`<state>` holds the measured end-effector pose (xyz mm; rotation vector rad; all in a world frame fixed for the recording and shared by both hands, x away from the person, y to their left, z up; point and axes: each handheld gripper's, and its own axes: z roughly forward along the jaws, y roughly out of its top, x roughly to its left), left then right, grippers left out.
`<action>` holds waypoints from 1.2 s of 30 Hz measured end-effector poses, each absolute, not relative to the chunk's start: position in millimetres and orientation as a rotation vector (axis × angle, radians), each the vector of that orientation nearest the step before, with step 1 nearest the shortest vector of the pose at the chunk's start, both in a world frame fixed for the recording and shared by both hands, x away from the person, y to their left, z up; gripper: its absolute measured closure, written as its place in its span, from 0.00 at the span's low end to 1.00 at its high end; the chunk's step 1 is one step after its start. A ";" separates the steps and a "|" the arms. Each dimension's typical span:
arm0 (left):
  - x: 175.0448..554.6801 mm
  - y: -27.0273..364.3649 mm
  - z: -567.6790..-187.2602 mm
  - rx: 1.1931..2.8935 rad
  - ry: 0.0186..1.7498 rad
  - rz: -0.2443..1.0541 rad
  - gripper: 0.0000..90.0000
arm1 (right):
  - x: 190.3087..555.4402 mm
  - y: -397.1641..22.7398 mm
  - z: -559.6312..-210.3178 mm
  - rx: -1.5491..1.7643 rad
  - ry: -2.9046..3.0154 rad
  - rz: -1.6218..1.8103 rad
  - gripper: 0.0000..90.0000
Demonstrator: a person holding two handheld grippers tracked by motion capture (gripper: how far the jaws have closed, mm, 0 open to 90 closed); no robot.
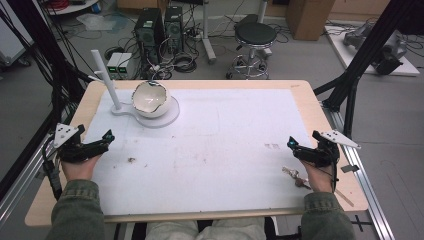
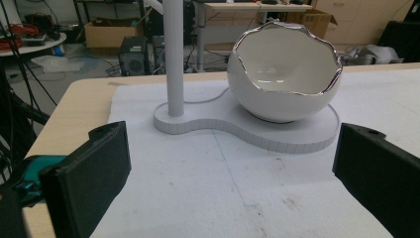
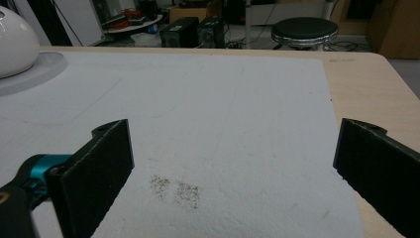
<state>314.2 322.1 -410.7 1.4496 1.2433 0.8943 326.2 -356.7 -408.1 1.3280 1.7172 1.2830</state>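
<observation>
In the high view, the left gripper [image 1: 100, 142] and right gripper [image 1: 300, 148] rested at the near corners, the bowl [image 1: 150, 99] far left on its stand [image 1: 167, 117]. The left gripper view showed spread, empty jaws facing the bowl [image 2: 285, 74]. The right gripper view showed jaws equally released over the white mat [image 3: 223, 124].

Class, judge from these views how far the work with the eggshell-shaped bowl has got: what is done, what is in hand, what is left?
Done: nothing visible yet; the bowl sits on the white stand beside its post, untouched.
In hand: nothing; the left tool and right tool rest open at the table's edges, with the left one facing the bowl.
Left: the whole approach and grasp, probably.
</observation>
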 end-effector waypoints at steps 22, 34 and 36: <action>315.6 321.4 -411.9 1.459 1.242 0.885 0.02 | 327.6 -355.3 -409.7 1.323 1.749 1.273 0.01; 315.5 321.7 -411.7 1.457 1.242 0.882 0.02 | 327.0 -350.8 -407.3 1.304 1.824 1.255 0.01; 315.4 321.8 -411.7 1.456 1.242 0.882 0.02 | 326.5 -348.9 -406.8 1.294 1.844 1.240 0.01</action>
